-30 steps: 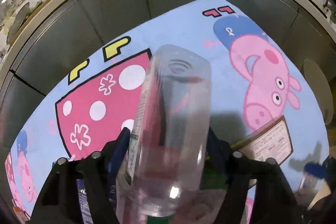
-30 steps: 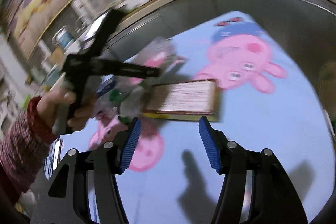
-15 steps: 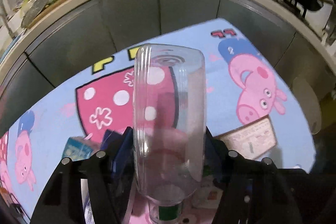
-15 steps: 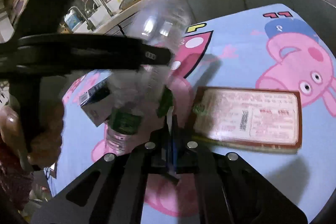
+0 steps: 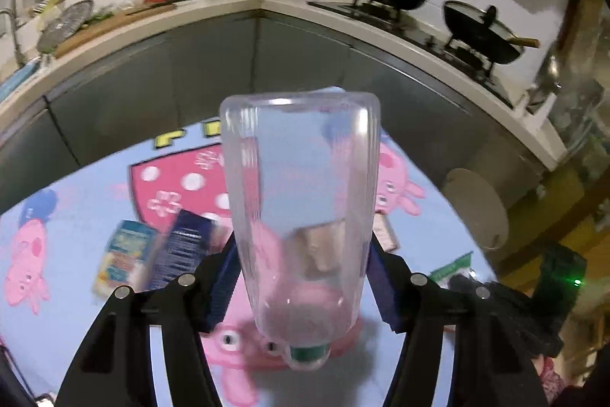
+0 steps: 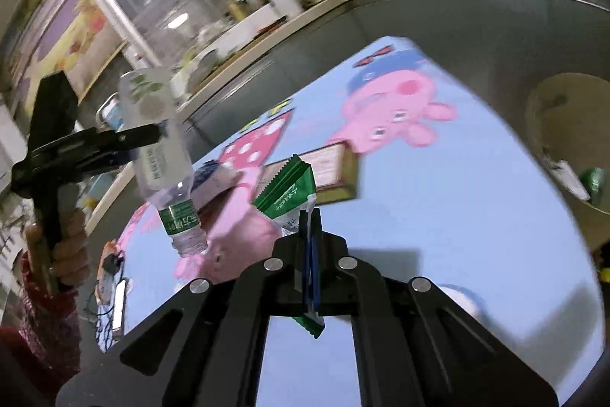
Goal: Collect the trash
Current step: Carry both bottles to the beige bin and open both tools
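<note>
Bottle [image 5: 301, 216] clamped in left gripper [image 5: 301, 277], wrapper [image 6: 289, 193] pinched in right gripper [image 6: 310, 246]; carry both level toward bin [image 6: 572, 155] at 3 o'clock.

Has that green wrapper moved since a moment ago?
Yes. The green wrapper lay on the cartoon mat by the brown card; now the shut right claw holds it lifted off the mat.

Printing on the bottle label [image 6: 179, 216] and green wrapper [image 6: 286, 189] is too blurred to read.
</note>
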Tool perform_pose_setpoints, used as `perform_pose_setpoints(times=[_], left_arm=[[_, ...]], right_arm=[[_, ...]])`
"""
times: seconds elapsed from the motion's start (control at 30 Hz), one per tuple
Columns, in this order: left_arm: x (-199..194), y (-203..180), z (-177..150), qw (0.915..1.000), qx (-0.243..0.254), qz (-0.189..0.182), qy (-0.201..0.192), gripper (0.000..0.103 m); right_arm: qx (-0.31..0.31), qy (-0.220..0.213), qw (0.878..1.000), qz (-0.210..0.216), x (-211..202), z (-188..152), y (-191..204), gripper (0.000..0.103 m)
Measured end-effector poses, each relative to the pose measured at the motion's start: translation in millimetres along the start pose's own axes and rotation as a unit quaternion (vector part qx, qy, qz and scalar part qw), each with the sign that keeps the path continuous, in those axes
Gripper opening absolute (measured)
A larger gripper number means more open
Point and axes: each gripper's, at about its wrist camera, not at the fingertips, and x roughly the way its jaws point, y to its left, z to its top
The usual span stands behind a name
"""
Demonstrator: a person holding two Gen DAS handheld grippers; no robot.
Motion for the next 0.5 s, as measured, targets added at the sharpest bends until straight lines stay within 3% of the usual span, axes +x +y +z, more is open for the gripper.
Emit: perform_pose_setpoints(times=[0.23,0.5], left_arm=[[29.6,-68.2,8.4,0.9983,0.039,-0.041,0.013,0.061],[74.1,-175.7,45.8,0.9902,0.103,-0.092,0.018,0.061]], right_arm=[[0.028,-0.047,0.998,-0.029,-35.4,7.0,-38.7,0.001],[0.060,-0.130,0.984,-0.104,-91.3,36.6,-109.2,0.001]])
